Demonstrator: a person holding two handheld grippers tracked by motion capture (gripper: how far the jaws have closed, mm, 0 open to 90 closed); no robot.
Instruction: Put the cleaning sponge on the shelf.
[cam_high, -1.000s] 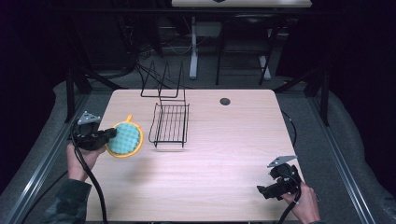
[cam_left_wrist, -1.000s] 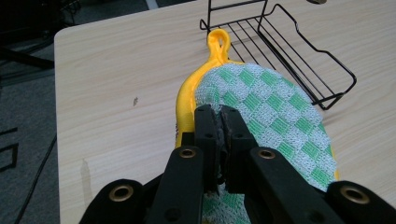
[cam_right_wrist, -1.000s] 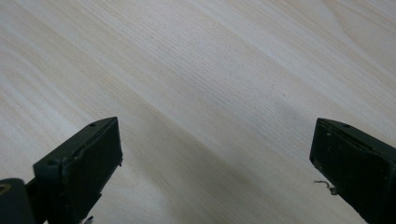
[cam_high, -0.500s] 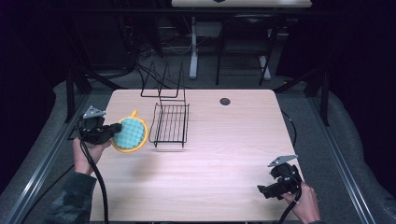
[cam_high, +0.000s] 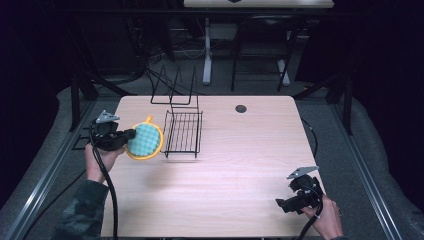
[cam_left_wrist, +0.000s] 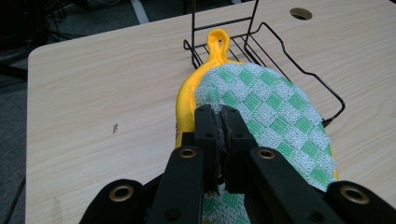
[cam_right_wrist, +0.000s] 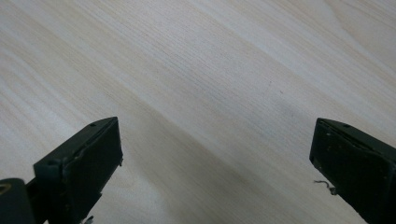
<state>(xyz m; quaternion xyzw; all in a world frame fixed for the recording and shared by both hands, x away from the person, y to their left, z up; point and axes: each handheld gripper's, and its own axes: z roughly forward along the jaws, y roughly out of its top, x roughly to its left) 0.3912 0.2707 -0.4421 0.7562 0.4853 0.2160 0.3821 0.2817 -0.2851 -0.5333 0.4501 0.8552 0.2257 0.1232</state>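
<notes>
1. The left gripper (cam_left_wrist: 221, 122) has its fingers squeezed tight on the edge of a round green-checked pot holder (cam_left_wrist: 271, 116) with a yellow rim.
2. The pot holder is held above the surface (cam_high: 240, 165), just beside the black wire rack (cam_high: 183, 133).
3. The right gripper (cam_right_wrist: 215, 158) has its fingers wide apart over bare wood.

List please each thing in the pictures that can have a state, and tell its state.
left gripper: shut on the pot holder
right gripper: open, nothing between the jaws, over the table
pot holder: held off the table by its edge
wire rack: empty, standing on the table
</notes>
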